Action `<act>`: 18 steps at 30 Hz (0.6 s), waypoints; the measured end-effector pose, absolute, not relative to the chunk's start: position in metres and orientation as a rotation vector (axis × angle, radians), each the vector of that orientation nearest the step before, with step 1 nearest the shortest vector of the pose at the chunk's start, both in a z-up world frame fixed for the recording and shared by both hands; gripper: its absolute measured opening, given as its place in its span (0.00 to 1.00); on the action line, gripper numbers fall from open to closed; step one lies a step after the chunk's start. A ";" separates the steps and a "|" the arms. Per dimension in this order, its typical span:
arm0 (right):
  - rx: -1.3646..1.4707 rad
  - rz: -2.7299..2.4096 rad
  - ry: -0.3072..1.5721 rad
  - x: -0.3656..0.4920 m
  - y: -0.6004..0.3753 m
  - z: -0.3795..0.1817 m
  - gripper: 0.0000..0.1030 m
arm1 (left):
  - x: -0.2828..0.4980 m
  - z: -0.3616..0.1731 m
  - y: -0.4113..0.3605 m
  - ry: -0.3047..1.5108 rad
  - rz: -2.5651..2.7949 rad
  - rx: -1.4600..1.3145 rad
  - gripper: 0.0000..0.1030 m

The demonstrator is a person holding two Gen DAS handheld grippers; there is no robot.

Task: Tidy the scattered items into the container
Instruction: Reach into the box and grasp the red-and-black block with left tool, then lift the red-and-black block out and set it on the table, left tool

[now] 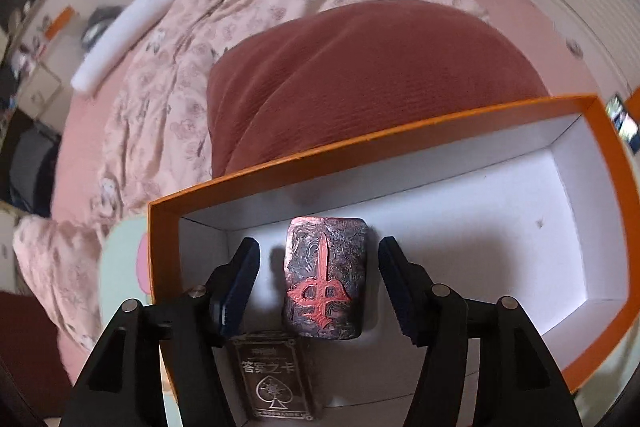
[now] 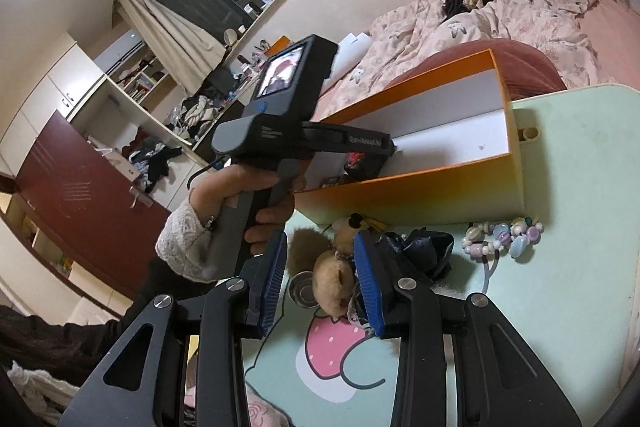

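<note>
Orange box (image 1: 400, 135), white inside, set on pale green table (image 2: 560, 267) beside bed (image 1: 160, 87) with pink floral quilt. Left gripper (image 1: 318, 279) over box's near end, jaws apart, clear of red-and-grey card deck (image 1: 324, 279) lying flat between them; darker card case (image 1: 272, 379) just below. Right gripper (image 2: 320, 279) clenched on small plush bear (image 2: 334, 283) outside box. Bead bracelet (image 2: 504, 237) near box's outer wall.
</note>
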State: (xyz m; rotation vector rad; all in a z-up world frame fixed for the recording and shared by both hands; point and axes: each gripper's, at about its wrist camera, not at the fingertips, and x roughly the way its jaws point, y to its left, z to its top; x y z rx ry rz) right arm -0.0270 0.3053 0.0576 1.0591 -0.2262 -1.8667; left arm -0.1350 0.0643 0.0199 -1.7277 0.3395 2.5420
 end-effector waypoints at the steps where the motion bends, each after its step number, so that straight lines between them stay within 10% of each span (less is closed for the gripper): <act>1: 1.061 -1.865 -0.226 -0.027 0.305 0.057 0.35 | -0.134 0.021 0.066 0.354 2.534 -1.698 0.49; 18: 1.080 -1.862 -0.210 -0.027 0.304 0.053 0.35 | -0.072 0.098 0.009 -0.277 2.438 -1.265 0.37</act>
